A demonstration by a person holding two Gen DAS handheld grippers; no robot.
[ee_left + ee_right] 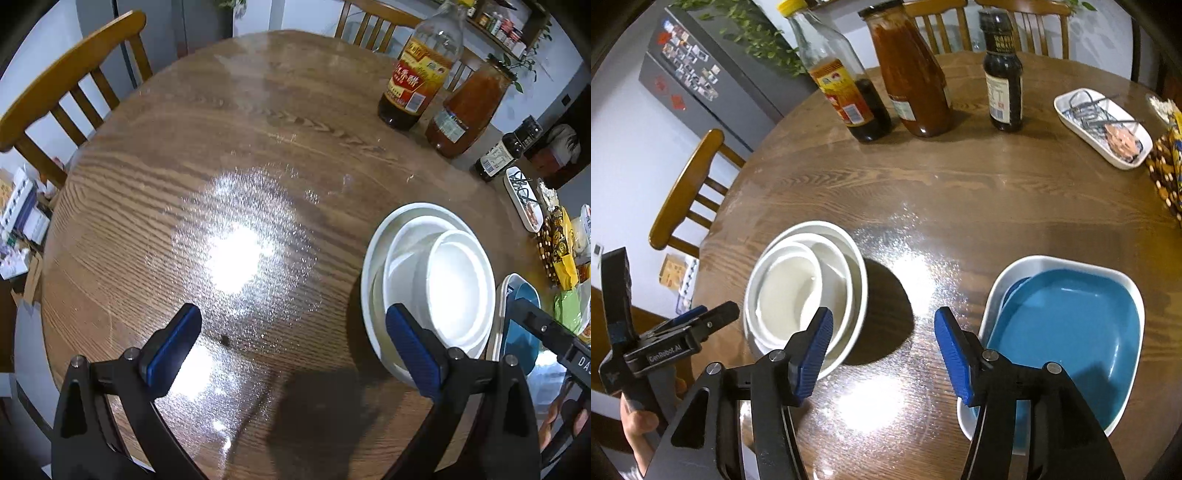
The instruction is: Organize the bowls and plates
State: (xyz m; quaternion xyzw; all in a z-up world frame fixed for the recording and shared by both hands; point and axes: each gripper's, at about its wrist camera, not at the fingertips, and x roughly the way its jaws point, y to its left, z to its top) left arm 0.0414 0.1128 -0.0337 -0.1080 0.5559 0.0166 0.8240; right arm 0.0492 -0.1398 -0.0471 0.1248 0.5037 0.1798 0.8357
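While both claws gape, nested bowls (805,291) rest untouched.

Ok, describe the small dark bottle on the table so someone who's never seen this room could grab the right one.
On the round wooden table, look to the far side where three bottles stand in a row. The small dark bottle is the rightmost, between the red sauce jar and the white oblong dish. It is the shortest and slimmest, nearly black with a black cap, unlike the yellow-capped bottle.
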